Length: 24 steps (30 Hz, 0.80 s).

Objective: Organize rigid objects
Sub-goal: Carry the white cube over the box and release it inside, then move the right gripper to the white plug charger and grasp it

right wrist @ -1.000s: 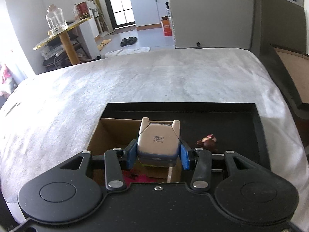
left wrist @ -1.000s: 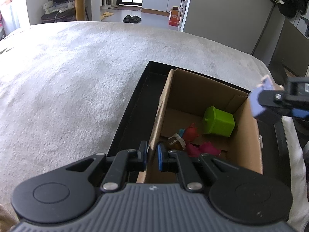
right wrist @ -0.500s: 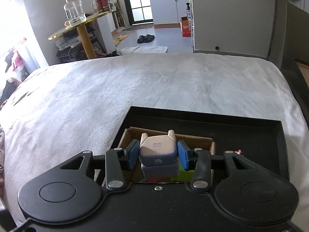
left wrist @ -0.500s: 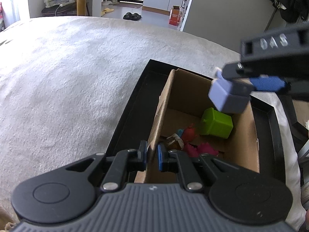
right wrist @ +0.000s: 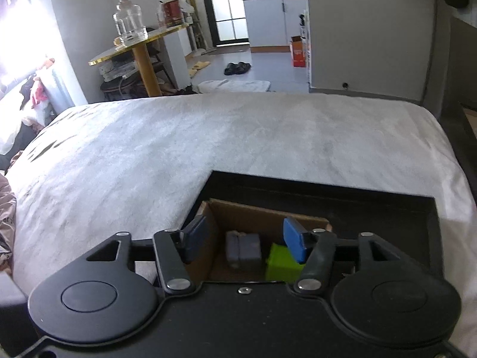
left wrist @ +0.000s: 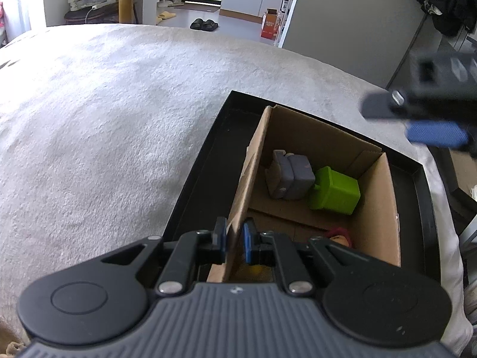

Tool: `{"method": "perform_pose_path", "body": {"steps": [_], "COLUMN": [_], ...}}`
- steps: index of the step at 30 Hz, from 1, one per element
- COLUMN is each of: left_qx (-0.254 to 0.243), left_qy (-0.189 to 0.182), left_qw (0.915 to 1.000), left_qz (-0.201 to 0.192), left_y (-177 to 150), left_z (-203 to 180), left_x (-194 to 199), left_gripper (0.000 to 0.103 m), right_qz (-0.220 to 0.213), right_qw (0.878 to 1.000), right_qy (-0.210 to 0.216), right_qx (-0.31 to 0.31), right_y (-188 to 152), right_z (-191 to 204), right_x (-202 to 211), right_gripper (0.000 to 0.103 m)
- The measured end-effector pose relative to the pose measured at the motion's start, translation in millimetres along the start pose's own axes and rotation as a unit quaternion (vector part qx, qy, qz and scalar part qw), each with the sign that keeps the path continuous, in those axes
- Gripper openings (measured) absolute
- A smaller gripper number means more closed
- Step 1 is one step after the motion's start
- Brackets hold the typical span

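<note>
Left claw (left wrist: 234, 240) pinches the cardboard box (left wrist: 378, 208) wall, unseen from the right claw (right wrist: 244, 240), opening and empty.

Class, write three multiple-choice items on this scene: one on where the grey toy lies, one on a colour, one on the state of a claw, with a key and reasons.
1. Where is the grey toy?
A. inside the box
B. on the blanket
C. in the right claw

2. What colour is the block beside the grey toy?
A. red
B. green
C. yellow

3. What is the left claw doing?
A. hanging open over the blanket
B. holding the block
C. gripping the box wall

Key:
1 A, it rests on the box floor, and the right claw is opening with nothing between its pads.
2 B, the block is bright green in both views.
3 C, its pads pinch the cardboard edge.
</note>
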<state>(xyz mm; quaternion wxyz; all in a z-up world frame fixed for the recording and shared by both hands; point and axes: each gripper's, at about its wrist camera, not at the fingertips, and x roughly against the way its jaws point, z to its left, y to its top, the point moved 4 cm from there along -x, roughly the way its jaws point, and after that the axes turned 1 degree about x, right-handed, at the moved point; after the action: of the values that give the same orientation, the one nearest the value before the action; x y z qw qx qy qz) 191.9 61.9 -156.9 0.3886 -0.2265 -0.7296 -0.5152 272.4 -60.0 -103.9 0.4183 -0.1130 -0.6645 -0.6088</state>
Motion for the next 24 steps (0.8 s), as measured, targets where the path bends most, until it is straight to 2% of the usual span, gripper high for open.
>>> {"method": "perform_pose_path", "body": {"steps": [4,10,18,24], "left_qx": [0.000,-0.001,-0.001,-0.002], "left_qy": [0.000,0.001,0.001,0.000], "left_qw": [1.0000,1.0000,1.0000,1.0000], "left_qz": [0.001,0.000,-0.001,-0.001], "left_y": [0.4,0.5,0.5,0.9], "left_z": [0.0,0.3,0.5,0.4], "left_x": [-0.9,-2.1,-1.6,-1.3], "left_gripper": [0.010,0.010,0.010,0.010], "right_qz": [-0.001,0.006,0.011,0.021], "right_qw": [1.000,0.998,0.998,0.997], "right_qy": [-0.024,-0.050,-0.063,-0.071], "right_qx": [-0.005,-0.025,-0.025,-0.028], "right_y": [-13.4,-27.3,-39.4,-50.8], "right_z": [-22.3,-53.7,-76.6,-94.0], "right_x": [9.0,14.7,23.3,25.3], "right_gripper": [0.076,0.078,0.091,0.092]}}
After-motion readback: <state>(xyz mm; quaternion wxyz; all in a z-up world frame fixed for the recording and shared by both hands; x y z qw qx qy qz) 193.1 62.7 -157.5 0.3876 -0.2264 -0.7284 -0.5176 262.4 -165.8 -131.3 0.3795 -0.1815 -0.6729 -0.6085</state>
